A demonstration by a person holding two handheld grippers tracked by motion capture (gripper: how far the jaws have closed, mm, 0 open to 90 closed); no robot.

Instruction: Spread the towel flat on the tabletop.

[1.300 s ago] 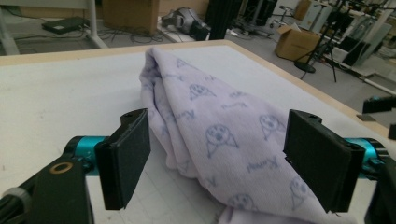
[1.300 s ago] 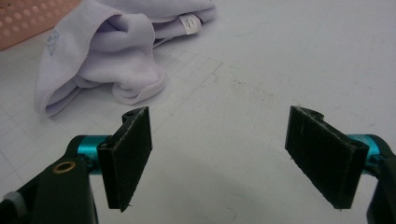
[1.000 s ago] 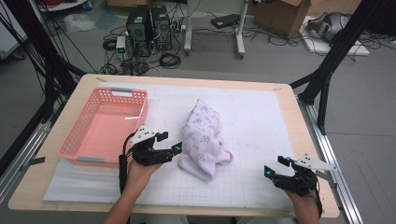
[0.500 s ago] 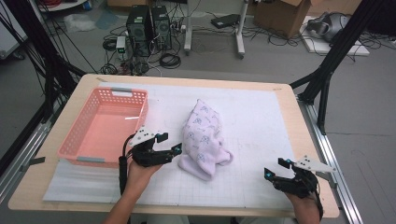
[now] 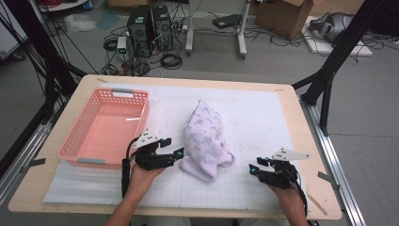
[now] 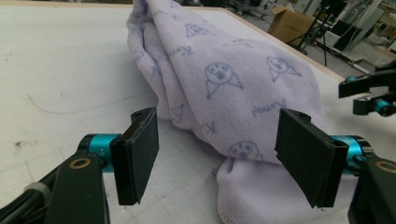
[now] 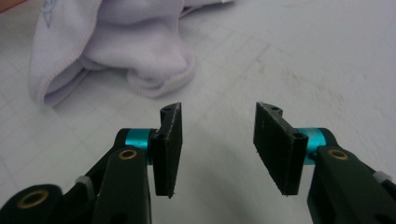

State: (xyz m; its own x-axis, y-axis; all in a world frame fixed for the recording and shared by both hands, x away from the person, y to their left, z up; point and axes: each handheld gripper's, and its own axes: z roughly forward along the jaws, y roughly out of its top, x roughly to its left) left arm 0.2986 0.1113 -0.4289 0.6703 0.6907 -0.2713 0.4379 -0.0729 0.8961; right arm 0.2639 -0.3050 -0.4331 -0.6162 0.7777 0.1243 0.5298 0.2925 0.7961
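The right gripper (image 5: 256, 168) just slid toward the crumpled lilac towel (image 5: 204, 140) mid-table, jaws narrowing with nothing between them yet. The left gripper (image 5: 175, 147) sits wide open at the towel's near edge, beside the pink basket (image 5: 75, 149). Looks like a two-handed grab is coming.
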